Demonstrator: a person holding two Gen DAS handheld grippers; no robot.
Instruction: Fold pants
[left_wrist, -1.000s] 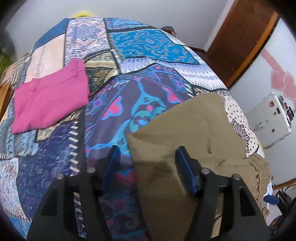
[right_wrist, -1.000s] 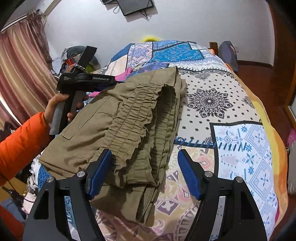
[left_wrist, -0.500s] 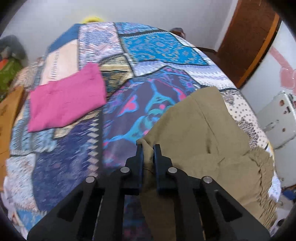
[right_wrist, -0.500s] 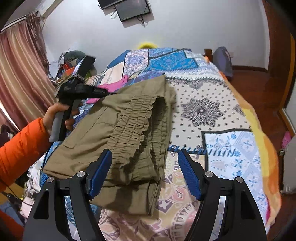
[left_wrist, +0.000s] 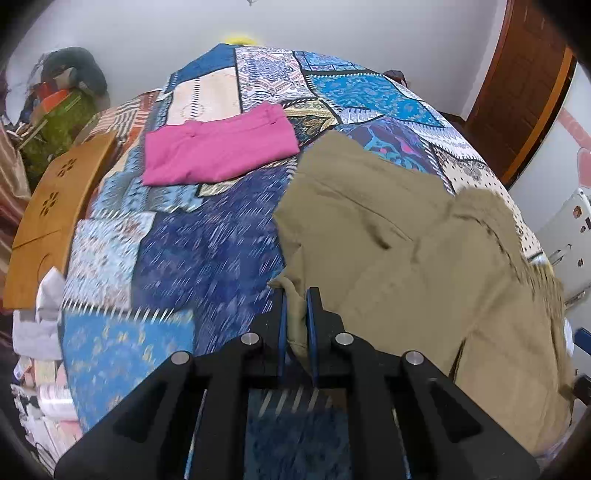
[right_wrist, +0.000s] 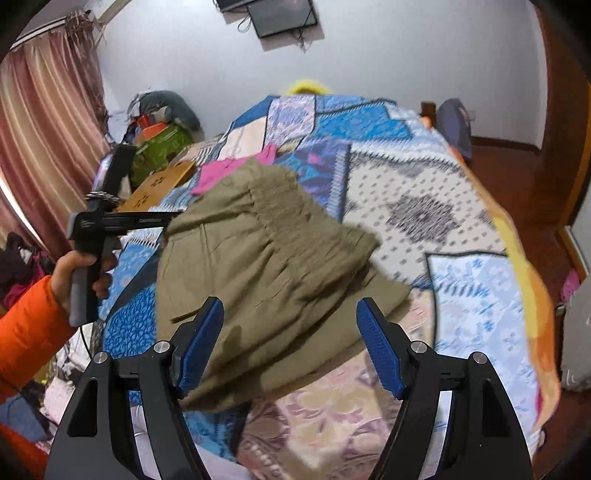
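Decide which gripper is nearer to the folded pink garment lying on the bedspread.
Left. The left gripper, shut on an edge of the khaki pants, is on the same side of the pants as the pink garment. The right gripper hangs open over the pants' opposite side, farther away.

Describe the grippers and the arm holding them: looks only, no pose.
Both grippers, left and right, have black angular frames, silver bolts and ribbed blue finger pads. The left one has a grey-black handle with small white lettering. The sleeve is bright orange.
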